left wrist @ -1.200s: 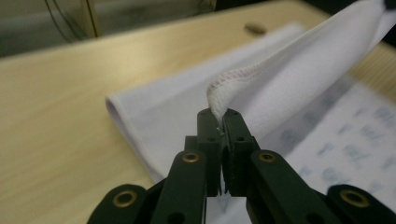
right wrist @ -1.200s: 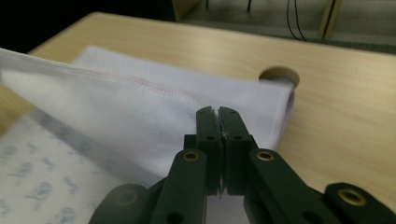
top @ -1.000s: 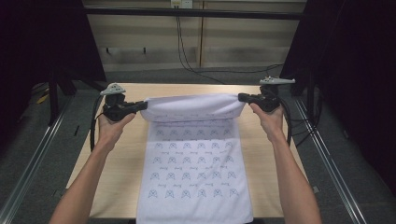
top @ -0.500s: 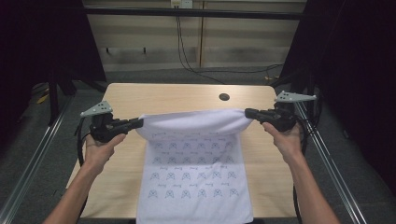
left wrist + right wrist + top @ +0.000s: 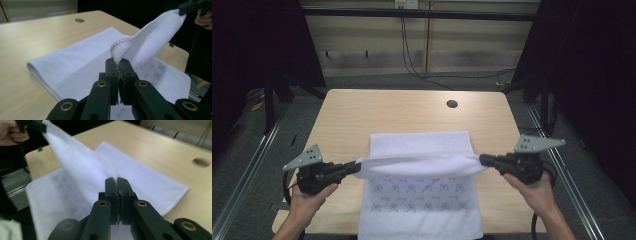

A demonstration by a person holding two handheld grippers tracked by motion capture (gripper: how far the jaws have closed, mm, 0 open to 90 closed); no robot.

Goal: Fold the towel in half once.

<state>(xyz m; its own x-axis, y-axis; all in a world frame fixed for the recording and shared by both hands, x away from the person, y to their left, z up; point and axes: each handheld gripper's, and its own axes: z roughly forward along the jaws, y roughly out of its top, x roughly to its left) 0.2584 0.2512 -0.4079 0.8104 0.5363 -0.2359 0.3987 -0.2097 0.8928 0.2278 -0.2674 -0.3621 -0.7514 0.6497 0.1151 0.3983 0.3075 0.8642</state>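
Dark surroundings frame a light wooden desk (image 5: 362,115) at the centre of the high view, with a round hole (image 5: 452,104) in its upper right area. No containers are seen on the desk.

A white towel (image 5: 419,142) occupies the lower middle of the frame. Its far part lies flat on the desk, folded over on itself; its near part, printed with a small grey pattern, runs to the bottom edge of the frame. Between the two, a hemmed edge with pinkish stitching is lifted clear of the desk and stretched from side to side.

Left tongs (image 5: 356,166), lower left of the frame: jaws pressed together on one end of the raised edge, confirmed in the left gripper view (image 5: 117,62). Right tongs (image 5: 482,160), lower right: jaws likewise clamped on the opposite end, confirmed in the right gripper view (image 5: 117,181).
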